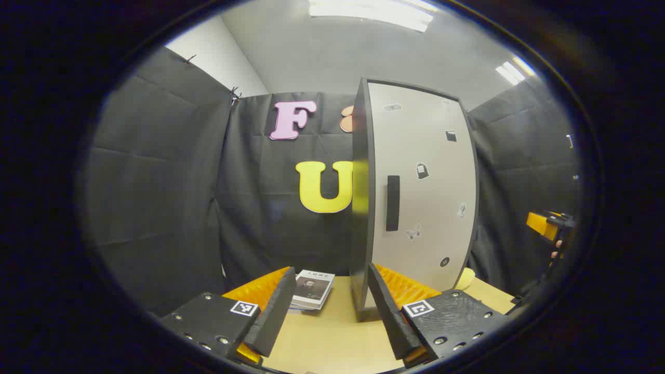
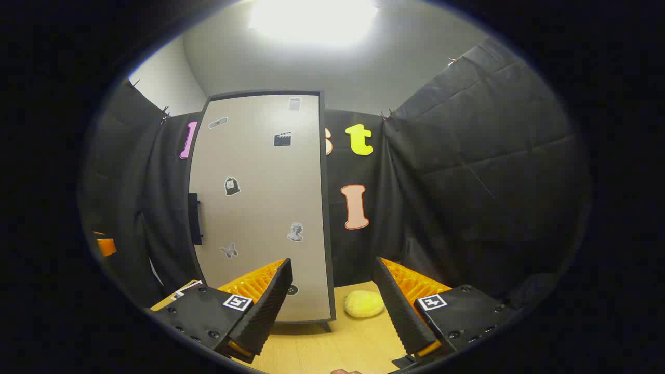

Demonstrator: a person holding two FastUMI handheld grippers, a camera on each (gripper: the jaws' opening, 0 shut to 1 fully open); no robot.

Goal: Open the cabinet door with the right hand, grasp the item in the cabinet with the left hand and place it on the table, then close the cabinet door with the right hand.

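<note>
A tall cabinet [image 1: 415, 187] with a pale, sticker-dotted door stands on the wooden table [image 1: 332, 343], and the door is closed. Its dark vertical handle [image 1: 393, 202] sits near the door's left edge. In the right gripper view the same cabinet [image 2: 260, 208] stands ahead and to the left, with the handle [image 2: 195, 218] at its left edge. What is inside is hidden. My left gripper [image 1: 330, 270] is open and empty, a short way in front of the cabinet. My right gripper [image 2: 332, 262] is open too, off the door's right edge, and appears at far right [image 1: 545, 226] in the left gripper view.
A book [image 1: 313, 288] lies flat on the table left of the cabinet. A soft yellow lump [image 2: 363, 304] rests on the table [image 2: 353, 343] right of the cabinet's base. Black cloth walls close in on all sides.
</note>
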